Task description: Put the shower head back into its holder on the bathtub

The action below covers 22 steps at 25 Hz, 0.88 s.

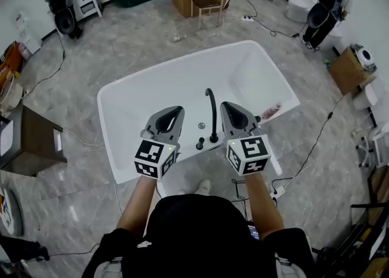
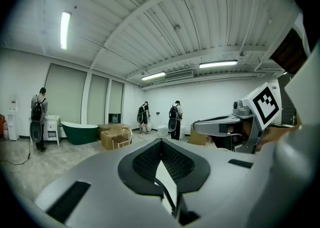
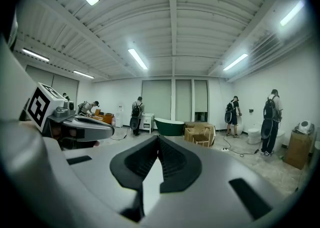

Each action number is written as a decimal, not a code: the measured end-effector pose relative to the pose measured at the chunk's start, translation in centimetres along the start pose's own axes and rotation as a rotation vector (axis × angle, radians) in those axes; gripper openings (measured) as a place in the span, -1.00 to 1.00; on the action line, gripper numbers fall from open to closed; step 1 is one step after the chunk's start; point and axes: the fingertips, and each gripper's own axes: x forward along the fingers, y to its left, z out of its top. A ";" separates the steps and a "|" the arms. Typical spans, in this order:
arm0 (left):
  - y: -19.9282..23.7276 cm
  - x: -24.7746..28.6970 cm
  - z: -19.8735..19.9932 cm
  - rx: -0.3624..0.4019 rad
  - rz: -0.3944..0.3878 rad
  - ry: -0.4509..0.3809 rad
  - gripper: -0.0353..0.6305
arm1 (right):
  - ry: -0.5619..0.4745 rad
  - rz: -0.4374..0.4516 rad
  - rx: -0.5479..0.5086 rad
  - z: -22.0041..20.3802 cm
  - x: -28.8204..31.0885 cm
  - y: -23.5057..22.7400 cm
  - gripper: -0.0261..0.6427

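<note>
We are holding both grippers over the near rim of the white bathtub (image 1: 182, 64). The left gripper (image 1: 175, 112) and the right gripper (image 1: 229, 108) each have their jaws pressed together with nothing between them. The black spout (image 1: 211, 109) and its knobs (image 1: 200, 144) are standing on the rim between the two grippers. We cannot pick out the shower head or its holder for certain; they may be sitting among those black fittings, partly hidden behind the right gripper.

As we judge it, the main risk is reaching down with the jaws shut. They would be pushing against the fittings instead of closing round anything, and the tall spout is close enough to either gripper to get knocked.

Only the head view is showing the tub and fittings. Both gripper views are looking level across the room at the ceiling lights, a green tub (image 3: 170, 126) and people by the far wall. The left gripper view is catching the right gripper (image 2: 225, 122) beside it.
</note>
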 end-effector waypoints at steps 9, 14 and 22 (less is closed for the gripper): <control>0.1 -0.5 2.5 0.032 -0.001 -0.064 -0.85 | -0.075 0.002 -0.002 2.4 -0.5 1.0 -0.85; 0.2 -0.8 3.8 0.050 -0.001 -0.080 -0.85 | -0.101 -0.005 0.008 3.5 -0.6 1.2 -0.85; -0.1 -0.4 4.5 0.050 -0.004 -0.095 -0.85 | -0.121 -0.007 0.011 3.8 -0.8 1.1 -0.85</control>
